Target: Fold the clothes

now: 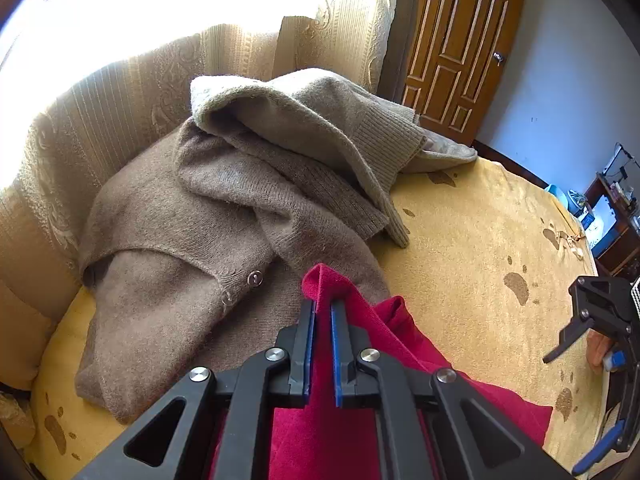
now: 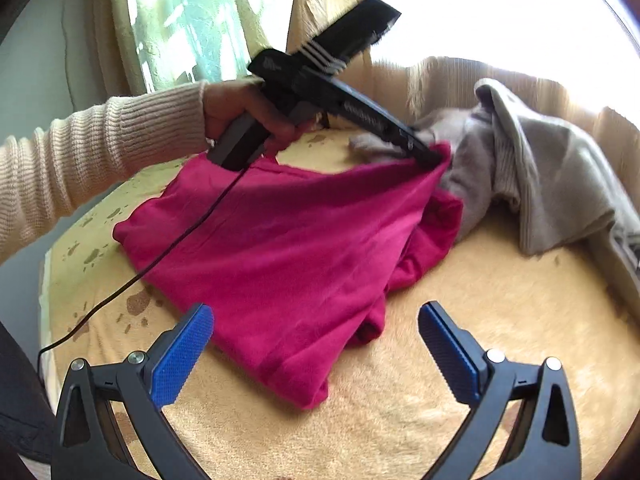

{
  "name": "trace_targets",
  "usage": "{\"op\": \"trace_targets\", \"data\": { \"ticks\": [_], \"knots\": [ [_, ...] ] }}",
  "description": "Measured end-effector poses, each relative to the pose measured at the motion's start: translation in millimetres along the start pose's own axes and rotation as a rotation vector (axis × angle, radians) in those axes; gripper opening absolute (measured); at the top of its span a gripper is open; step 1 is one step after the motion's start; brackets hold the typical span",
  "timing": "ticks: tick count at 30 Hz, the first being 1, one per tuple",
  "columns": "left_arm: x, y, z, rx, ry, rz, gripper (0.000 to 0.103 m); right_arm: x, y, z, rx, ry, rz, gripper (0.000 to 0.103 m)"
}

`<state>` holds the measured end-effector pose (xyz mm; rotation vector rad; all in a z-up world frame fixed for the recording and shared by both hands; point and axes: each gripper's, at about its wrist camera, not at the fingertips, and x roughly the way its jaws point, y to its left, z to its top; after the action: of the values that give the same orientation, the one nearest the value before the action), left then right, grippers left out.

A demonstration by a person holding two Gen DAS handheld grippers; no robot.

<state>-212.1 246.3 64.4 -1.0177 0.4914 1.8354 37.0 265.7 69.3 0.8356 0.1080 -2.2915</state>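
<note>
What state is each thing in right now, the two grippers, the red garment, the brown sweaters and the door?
left gripper: shut on a corner of the red garment
right gripper: open, empty
red garment: partly folded, one corner lifted
brown sweaters: unfolded, heaped
door: closed

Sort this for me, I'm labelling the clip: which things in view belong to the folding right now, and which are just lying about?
In the job:
- red garment
- left claw, shut on a raised corner of it
- right claw, open, empty
- yellow blanket underneath

Lying about:
- brown cardigan
- grey-beige sweater
- wooden door
- curtains
</note>
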Motion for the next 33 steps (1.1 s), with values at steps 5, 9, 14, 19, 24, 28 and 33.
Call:
{"op": "trace_targets", "data": {
  "ticks": [5,9,14,19,24,28,33],
  "knots": [
    [3,-10,2,0.027,-0.002,0.002,0.008,32,-1,6,-0.005,0.077,0.137,0.101],
    [13,-6,4,0.019,0.014,0.053,0.008,55,-6,-9,-0.002,0.213,0.128,0.099],
    [30,-3,6,0.012,0.025,0.094,0.008,63,19,-28,-0.171,0.305,0.008,0.103],
    [36,1,8,-0.009,0.076,0.041,0.009,61,13,-29,-0.17,0.302,0.007,0.103],
    [-1,45,-1,-0.234,0.062,-0.07,0.038,44,-3,-25,-0.073,0.245,0.088,0.103],
    [-49,77,-23,-0.405,-0.048,-0.031,0.093,15,-20,-9,0.069,0.129,0.127,0.103],
    [-116,86,-68,-0.506,-0.157,0.062,0.093,9,-6,26,-0.019,0.067,-0.04,0.103]
  ]
}}
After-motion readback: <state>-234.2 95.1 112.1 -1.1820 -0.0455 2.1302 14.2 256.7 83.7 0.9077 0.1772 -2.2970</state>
